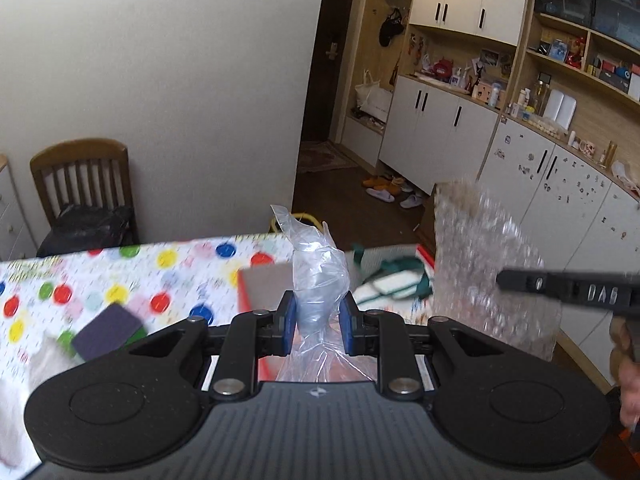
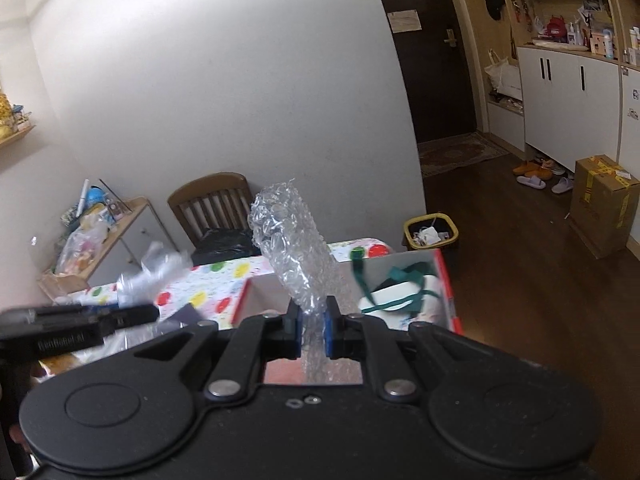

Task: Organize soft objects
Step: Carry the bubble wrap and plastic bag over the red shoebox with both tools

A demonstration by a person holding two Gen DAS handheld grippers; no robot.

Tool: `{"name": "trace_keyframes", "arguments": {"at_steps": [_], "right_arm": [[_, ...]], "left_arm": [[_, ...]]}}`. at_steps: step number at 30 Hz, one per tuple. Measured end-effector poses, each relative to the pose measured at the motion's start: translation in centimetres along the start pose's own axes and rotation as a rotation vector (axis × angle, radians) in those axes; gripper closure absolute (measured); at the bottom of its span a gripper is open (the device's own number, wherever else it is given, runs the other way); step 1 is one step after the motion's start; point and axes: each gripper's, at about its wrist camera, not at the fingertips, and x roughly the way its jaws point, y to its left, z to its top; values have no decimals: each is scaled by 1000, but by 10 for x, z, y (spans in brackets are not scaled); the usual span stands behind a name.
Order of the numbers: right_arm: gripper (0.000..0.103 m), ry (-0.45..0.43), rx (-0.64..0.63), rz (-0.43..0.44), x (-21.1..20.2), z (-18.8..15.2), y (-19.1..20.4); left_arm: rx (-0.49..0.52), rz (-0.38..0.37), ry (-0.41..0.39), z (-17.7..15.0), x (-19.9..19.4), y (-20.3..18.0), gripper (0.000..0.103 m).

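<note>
I have the left gripper (image 1: 318, 320) clamped on a clear plastic bag (image 1: 318, 276) standing upright between its pads, the right gripper (image 2: 313, 326) pinched on a bubble wrap roll (image 2: 292, 248) leaning up-left, and the open box (image 2: 404, 280) lies just ahead, nearer my right hand.

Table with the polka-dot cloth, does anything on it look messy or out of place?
On the polka-dot tablecloth, little stands out. A dark purple sponge block lies askew near the close edge, though blurred. The red-edged open box holds a white item tangled in loose green straps. Nothing looks spilled or damaged.
</note>
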Motion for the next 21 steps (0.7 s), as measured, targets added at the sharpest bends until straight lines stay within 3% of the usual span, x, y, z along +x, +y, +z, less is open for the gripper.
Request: {"name": "trace_keyframes", "arguments": {"at_steps": [9,15,21], "right_arm": [[94,54,28,8,43,2,-35],[94,102,89,33,70,-3,-55],[94,171,99,-2,97,-13,-74]], "left_arm": [[22,42,13,21,73,-33,81],[1,58,50,18,118,-41,81],[6,76,105,5,149,-41,81]]}}
